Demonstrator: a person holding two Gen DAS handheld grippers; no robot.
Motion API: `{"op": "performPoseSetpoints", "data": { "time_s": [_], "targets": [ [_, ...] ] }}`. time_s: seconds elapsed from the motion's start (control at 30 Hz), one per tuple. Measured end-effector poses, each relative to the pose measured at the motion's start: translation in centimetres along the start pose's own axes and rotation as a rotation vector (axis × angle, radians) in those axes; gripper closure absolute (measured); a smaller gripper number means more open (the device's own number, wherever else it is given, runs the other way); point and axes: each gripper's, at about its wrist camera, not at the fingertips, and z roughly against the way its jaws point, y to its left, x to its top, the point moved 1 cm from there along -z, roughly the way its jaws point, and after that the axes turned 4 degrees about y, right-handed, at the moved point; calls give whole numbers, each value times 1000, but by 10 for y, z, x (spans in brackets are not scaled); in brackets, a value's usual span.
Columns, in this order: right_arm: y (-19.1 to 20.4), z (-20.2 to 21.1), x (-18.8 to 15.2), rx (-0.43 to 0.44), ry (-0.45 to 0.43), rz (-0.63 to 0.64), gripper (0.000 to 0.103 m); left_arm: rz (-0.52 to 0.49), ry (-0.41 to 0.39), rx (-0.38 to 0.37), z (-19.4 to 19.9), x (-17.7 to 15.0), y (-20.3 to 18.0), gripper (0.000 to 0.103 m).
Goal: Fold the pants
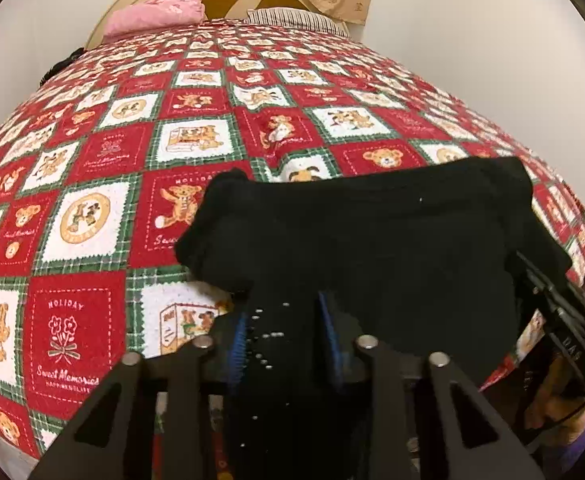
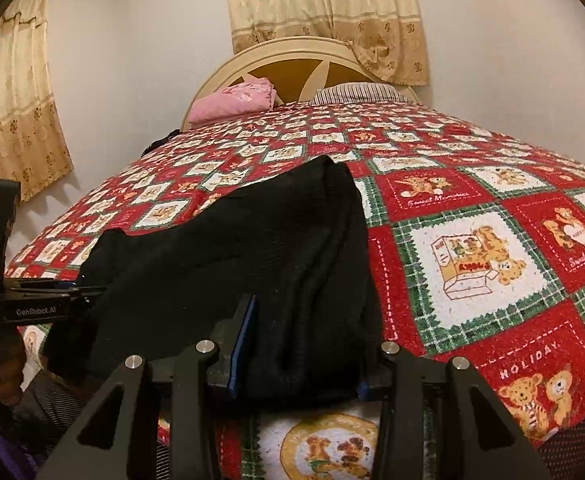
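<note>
Black pants lie bunched near the front edge of the bed; they also show in the right wrist view. My left gripper has black cloth between its blue-padded fingers, jaws partly closed on it. My right gripper straddles the near edge of the pants, cloth filling the gap between its fingers; the right finger is mostly hidden by cloth. The left gripper shows at the left edge of the right wrist view, and the right gripper at the right of the left wrist view.
The bed has a red, white and green teddy-bear quilt. A pink folded cloth and a striped pillow lie by the cream headboard. Curtains hang behind. The bed's front edge is just below the grippers.
</note>
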Motion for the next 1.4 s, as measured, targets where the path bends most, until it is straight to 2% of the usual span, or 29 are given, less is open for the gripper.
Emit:
{"op": "performPoseSetpoints", "data": {
  "time_s": [0.1, 0.2, 0.3, 0.53, 0.63, 0.73, 0.93, 1.13, 1.27, 1.4],
  "targets": [
    [5, 2, 0, -31, -14, 25, 61, 73, -5, -80, 3, 0, 15, 82],
    [16, 3, -1, -91, -35, 91, 61, 156, -9, -172, 3, -2, 32, 84],
    [20, 4, -1, -112, -42, 124, 61, 181, -10, -205, 1, -4, 37, 84],
    [15, 3, -3, -90, -48, 90, 61, 145, -24, -156, 1, -3, 26, 84],
    [21, 5, -4, -120, -59, 110, 62, 151, -36, -153, 6, -2, 30, 84],
    [32, 9, 0, -156, -66, 140, 66, 114, -50, -125, 10, 0, 27, 85],
    [45, 25, 18, -121, -100, 109, 69, 87, -119, -114, 28, 7, 36, 87],
    [80, 29, 32, -89, -127, 139, 69, 96, -152, -59, 41, 15, 59, 88],
    [112, 20, 37, -61, -139, 187, 69, 136, -160, -25, 50, 16, 88, 88],
    [137, 7, 44, 5, -139, 188, 69, 177, -164, 41, 59, 13, 120, 88]
  ]
}}
